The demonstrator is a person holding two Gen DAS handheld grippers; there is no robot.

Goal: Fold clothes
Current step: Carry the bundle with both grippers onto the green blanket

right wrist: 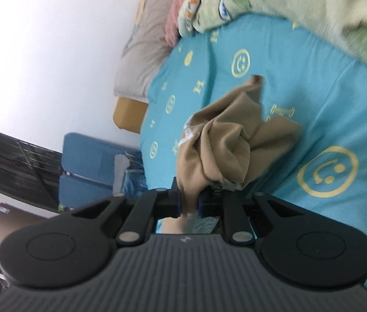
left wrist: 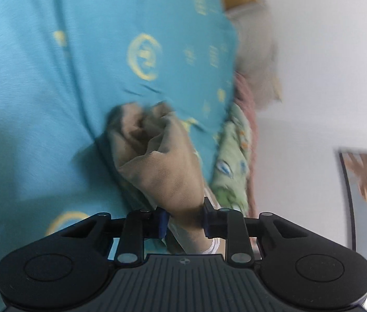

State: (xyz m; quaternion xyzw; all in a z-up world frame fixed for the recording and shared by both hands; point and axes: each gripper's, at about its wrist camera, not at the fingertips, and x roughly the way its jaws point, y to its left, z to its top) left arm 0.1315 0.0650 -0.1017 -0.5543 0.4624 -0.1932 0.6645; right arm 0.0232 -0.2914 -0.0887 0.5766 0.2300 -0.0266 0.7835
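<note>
A tan garment hangs bunched above a teal bed sheet printed with yellow smiley faces. My left gripper is shut on one part of the garment, which bulges between its fingers. In the right wrist view the same tan garment drapes crumpled over the sheet. My right gripper is shut on a narrow fold of it. Both views are motion-blurred.
A green patterned blanket and a pink cloth lie along the bed's far side, with a grey pillow by the white wall. Blue cushions and a dark window are beside the bed.
</note>
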